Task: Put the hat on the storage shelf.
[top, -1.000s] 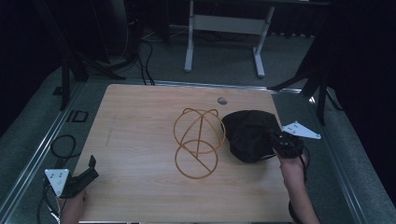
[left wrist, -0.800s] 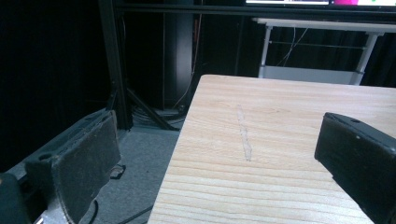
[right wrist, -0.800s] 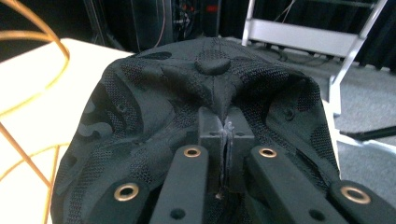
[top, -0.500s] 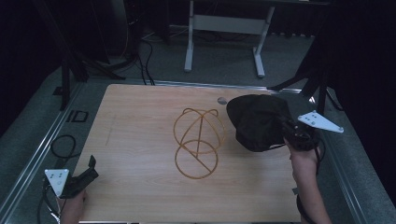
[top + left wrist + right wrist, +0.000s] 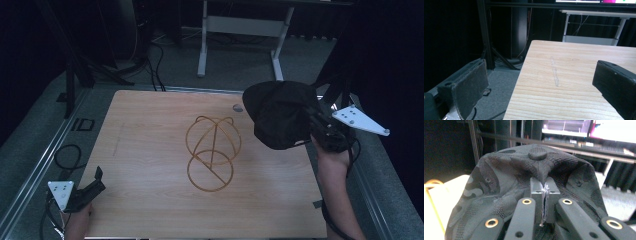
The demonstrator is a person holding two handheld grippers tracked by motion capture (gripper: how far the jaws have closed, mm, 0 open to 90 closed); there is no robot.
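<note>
While my right gripper [image 5: 316, 131] pinches the black cap [image 5: 280, 117] by its crown, I hold it in the air over the table's [image 5: 150, 150] right edge, beside the wire stand [image 5: 212, 150]; my left gripper [image 5: 92, 186] gapes unloaded.

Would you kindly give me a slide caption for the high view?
Right gripper lifts a black cap beside a wire stand; left gripper rests open.

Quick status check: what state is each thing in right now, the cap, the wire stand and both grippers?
Cap: off the table, pinched by its fabric.
Wire stand: upright on the table, bare.
Right gripper: shut on the cap.
Left gripper: open, nothing between its jaws, at the table's near left corner.
</note>
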